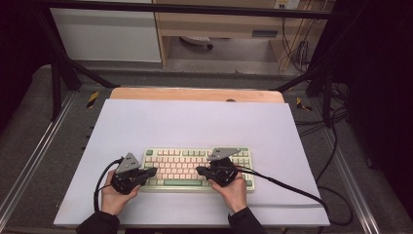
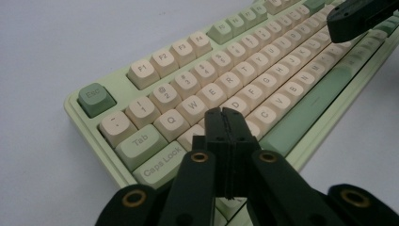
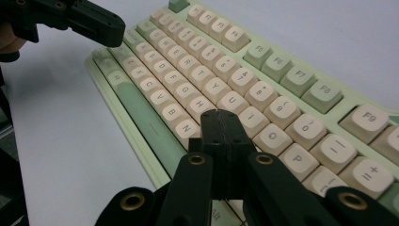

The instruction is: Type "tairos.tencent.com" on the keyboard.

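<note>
A pale green keyboard [image 1: 195, 168] with cream and green keys lies on the white table sheet near the front edge. My left gripper [image 1: 153, 171] hovers over its left end with both jaws pressed together and nothing between them. In the left gripper view the keyboard [image 2: 226, 80] runs off to the upper right, and my left gripper [image 2: 225, 113] has its tip above the A and S keys. My right gripper [image 1: 198, 170] is shut too, over the right half. In the right gripper view its tip [image 3: 219, 115] sits above the keyboard [image 3: 244, 89] near the J and K keys.
The white sheet [image 1: 195, 122] covers a wooden table whose far edge [image 1: 195, 94] shows. Black cables [image 1: 292, 187] trail from both grippers across the sheet. A metal frame and floor cables surround the table. The other gripper's tip [image 2: 362, 19] appears at the upper right in the left gripper view.
</note>
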`<action>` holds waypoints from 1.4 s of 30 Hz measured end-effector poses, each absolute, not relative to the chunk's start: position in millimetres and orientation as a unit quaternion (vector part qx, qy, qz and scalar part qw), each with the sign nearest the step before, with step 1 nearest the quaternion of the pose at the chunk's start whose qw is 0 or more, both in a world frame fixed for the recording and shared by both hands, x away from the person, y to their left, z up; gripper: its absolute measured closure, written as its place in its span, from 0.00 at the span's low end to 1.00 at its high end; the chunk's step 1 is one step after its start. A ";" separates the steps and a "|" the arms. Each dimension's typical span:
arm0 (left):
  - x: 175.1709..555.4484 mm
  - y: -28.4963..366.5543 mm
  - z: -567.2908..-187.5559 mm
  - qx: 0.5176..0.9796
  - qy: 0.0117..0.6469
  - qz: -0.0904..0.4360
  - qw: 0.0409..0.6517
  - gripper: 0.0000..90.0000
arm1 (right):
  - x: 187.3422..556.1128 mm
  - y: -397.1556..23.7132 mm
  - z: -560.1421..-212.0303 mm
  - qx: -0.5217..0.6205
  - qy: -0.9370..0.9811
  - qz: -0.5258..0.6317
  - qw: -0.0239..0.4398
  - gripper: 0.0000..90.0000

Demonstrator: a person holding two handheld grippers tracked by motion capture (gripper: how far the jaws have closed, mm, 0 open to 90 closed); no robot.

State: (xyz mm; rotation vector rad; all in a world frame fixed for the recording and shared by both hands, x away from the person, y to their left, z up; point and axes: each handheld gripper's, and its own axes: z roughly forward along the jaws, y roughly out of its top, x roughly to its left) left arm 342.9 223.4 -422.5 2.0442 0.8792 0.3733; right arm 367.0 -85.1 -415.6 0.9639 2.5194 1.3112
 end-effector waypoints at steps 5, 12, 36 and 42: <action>343.0 223.6 -422.4 0.819 0.352 0.150 0.428 1.00 | 366.6 -80.1 -420.5 0.321 0.839 0.434 0.064 1.00; 342.9 223.2 -422.6 0.819 0.352 0.150 0.428 1.00 | 366.5 -77.2 -425.1 0.321 0.840 0.432 0.059 1.00; 342.9 223.1 -422.4 0.819 0.351 0.150 0.428 1.00 | 368.2 -72.9 -435.6 0.317 0.845 0.427 0.051 1.00; 342.5 223.7 -421.6 0.818 0.351 0.150 0.430 0.99 | 367.6 -77.2 -427.1 0.318 0.841 0.434 0.059 1.00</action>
